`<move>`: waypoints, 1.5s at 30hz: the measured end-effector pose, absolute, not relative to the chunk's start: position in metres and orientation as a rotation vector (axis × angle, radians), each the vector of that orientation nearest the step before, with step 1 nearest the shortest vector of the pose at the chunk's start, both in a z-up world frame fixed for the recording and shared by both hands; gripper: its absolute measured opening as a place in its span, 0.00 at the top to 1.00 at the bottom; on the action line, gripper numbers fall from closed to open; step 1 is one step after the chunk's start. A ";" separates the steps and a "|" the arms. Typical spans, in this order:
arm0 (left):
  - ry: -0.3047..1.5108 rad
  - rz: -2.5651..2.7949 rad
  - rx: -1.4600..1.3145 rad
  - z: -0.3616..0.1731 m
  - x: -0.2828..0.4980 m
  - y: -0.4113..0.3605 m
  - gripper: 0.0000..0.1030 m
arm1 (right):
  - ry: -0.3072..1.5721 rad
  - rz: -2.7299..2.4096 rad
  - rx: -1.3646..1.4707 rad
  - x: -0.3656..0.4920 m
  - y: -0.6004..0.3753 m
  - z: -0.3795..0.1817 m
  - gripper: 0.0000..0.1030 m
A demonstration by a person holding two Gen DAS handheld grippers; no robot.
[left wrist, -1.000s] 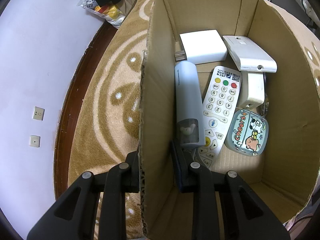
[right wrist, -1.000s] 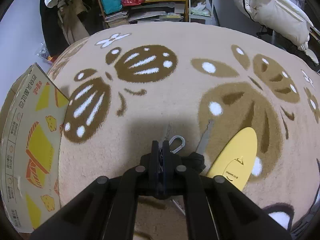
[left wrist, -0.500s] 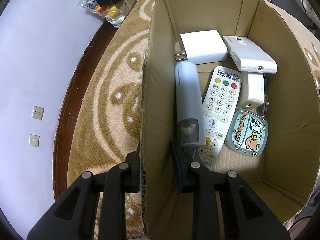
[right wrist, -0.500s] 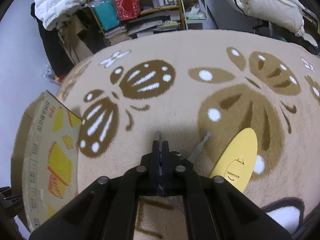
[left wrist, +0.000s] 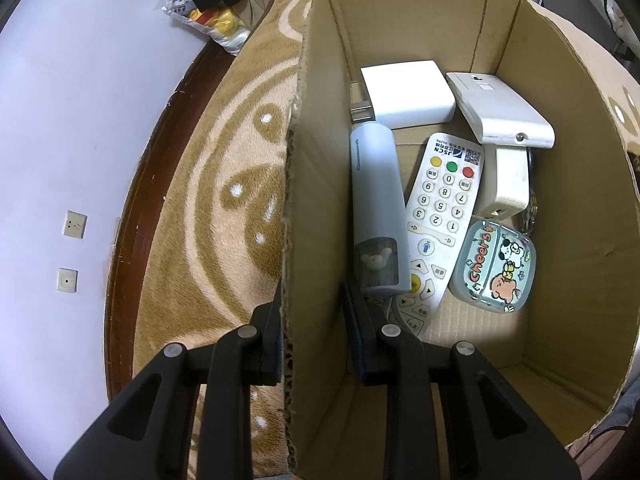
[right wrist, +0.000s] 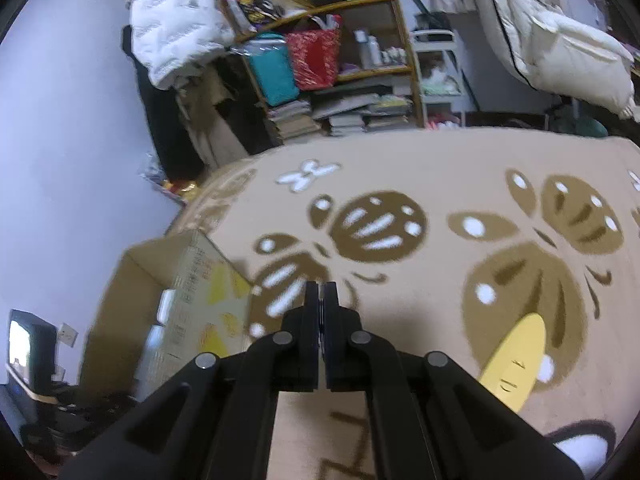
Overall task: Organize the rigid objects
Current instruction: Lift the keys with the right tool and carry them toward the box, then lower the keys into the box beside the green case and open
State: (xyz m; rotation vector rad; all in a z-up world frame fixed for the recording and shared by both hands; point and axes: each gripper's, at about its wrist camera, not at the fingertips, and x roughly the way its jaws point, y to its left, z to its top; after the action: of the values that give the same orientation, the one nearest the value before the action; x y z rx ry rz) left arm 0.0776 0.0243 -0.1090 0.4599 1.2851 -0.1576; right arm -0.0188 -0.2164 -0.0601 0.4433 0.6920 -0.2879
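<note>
Cardboard box (left wrist: 316,184) wall sits pinched in our left gripper (left wrist: 310,312); our right gripper (right wrist: 321,300), closed, hangs mid-frame above carpet (right wrist: 440,168).

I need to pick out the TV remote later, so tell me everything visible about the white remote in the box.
The white remote is a slim plastic handset lying flat, face up, on the floor of the cardboard box. It has yellow, green and red round buttons, number keys, and a JSCN label at its far end. The pale blue cylinder lies along one side, and its near end reaches beside the cartoon case.
</note>
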 end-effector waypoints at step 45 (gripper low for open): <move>1.300 -0.161 0.420 -0.112 0.083 0.030 0.76 | 0.764 0.069 0.310 0.017 -0.102 -0.053 0.97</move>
State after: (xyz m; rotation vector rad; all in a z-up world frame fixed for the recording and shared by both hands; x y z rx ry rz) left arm 0.0827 0.0299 -0.1121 0.4205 1.3003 -0.1612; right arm 0.0174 -0.1021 -0.0535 0.3100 0.7636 0.0687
